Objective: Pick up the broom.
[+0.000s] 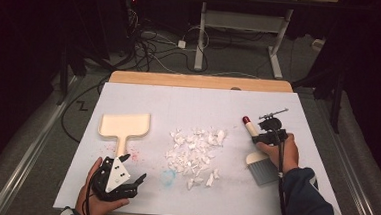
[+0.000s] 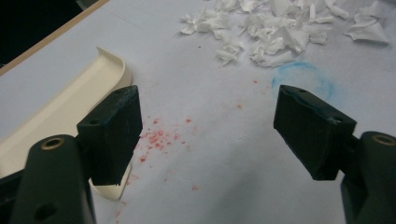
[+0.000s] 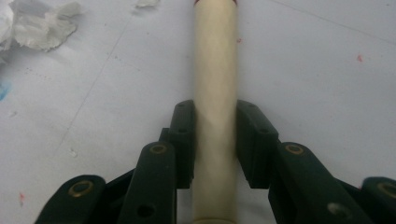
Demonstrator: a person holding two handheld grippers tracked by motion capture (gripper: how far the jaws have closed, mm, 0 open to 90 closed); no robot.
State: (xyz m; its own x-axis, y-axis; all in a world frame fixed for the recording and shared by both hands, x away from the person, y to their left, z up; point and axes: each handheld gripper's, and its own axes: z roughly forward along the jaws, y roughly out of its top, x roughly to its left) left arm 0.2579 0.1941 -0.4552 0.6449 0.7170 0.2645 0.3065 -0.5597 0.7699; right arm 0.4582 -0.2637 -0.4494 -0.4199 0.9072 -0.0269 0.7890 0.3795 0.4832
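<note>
A cream dustpan (image 1: pixel 125 125) lies at the left of the white table cover, its handle pointing toward the person. A heap of torn white paper scraps (image 1: pixel 195 150) sits in the middle. At the right lies a brush (image 1: pixel 261 168) with grey bristles and a cream handle (image 3: pixel 215 70) tipped in red. My right gripper (image 1: pixel 269 136) is shut on that handle, both jaws pressed against it. My left gripper (image 1: pixel 133 181) hovers near the front edge, open, with nothing between its jaws; in the left gripper view the dustpan (image 2: pixel 70 105) lies by its left jaw.
Red specks (image 2: pixel 159 137) and a faint blue ring (image 2: pixel 303 77) mark the white table cover (image 1: pixel 189 102). Behind the table stand a desk frame (image 1: pixel 243 38) and loose cables (image 1: pixel 152 45) on the floor.
</note>
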